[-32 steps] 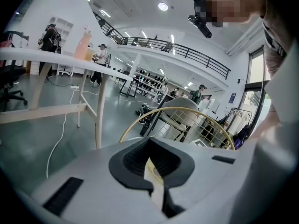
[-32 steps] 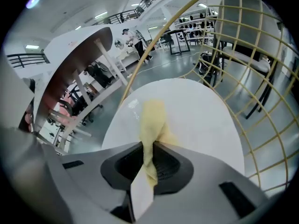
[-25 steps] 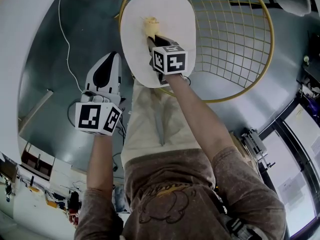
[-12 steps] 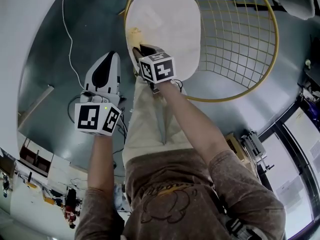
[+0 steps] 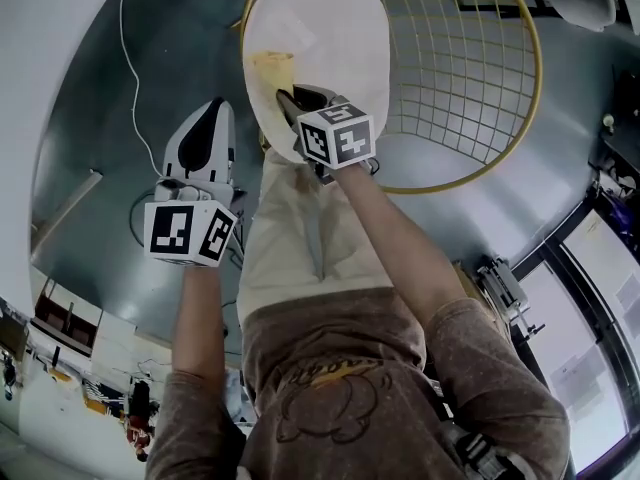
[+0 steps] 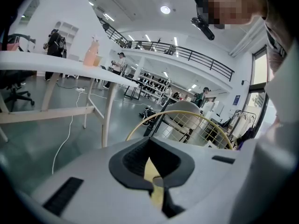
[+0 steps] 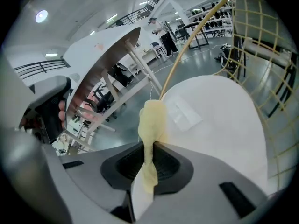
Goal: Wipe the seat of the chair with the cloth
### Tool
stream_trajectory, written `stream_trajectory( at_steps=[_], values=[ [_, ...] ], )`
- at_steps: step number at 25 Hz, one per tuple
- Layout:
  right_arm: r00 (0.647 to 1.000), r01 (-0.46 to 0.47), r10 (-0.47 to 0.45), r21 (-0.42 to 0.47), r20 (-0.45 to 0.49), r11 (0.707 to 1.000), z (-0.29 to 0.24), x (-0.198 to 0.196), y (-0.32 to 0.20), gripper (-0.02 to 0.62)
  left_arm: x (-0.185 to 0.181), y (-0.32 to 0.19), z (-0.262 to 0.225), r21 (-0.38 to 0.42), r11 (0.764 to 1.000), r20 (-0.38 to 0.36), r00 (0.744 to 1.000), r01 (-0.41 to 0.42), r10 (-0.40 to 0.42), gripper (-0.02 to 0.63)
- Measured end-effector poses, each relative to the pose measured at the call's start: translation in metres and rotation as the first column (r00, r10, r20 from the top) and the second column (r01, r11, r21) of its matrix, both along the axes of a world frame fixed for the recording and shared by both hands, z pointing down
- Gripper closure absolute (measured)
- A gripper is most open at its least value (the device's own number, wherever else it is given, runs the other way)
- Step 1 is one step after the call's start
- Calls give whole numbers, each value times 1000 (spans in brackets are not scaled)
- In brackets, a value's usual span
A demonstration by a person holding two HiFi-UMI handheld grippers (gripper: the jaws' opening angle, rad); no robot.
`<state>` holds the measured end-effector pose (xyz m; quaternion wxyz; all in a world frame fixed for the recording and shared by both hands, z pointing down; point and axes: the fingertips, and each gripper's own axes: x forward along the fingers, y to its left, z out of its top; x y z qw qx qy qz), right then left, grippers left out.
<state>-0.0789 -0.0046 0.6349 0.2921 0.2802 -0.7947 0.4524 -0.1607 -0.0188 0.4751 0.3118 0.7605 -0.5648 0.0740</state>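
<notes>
A glossy grey-green floor [image 5: 90, 118] spreads under a long white table [image 6: 60, 62] on pale wooden legs, with a white cable [image 5: 132, 78] trailing across it. A railed balcony [image 6: 187, 55] runs beneath round ceiling lights [image 6: 164, 9]. A tall window [image 6: 259, 78] stands to the right.

White chair seat [image 5: 335, 38] just ahead of right gripper [image 5: 287, 98]. Yellow cloth [image 5: 272, 68] on its left edge, at the gripper's tip. Grey floor [image 5: 80, 118] beneath; white cable [image 5: 131, 68] left of left gripper [image 5: 212, 118].

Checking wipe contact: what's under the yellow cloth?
The chair's white seat, near its left edge; the right gripper clamps the cloth. The patch beneath it is covered.
</notes>
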Motion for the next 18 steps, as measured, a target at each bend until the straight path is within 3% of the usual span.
stream_trajectory(
  at_steps=[11, 14, 18],
  values=[
    [972, -86, 101, 80, -210, 993, -15, 116, -30, 525, 5, 2, -22, 31, 996, -22, 997, -78, 79, 597],
    [950, -118, 130, 62, -282, 991, -12, 159, -35, 525, 25, -5, -32, 35, 994, -21, 994, -104, 105, 597],
    [907, -150, 140, 8, -397, 989, 9, 175, -39, 525, 16, -17, -35, 34, 991, -23, 992, -126, 126, 597]
  ],
)
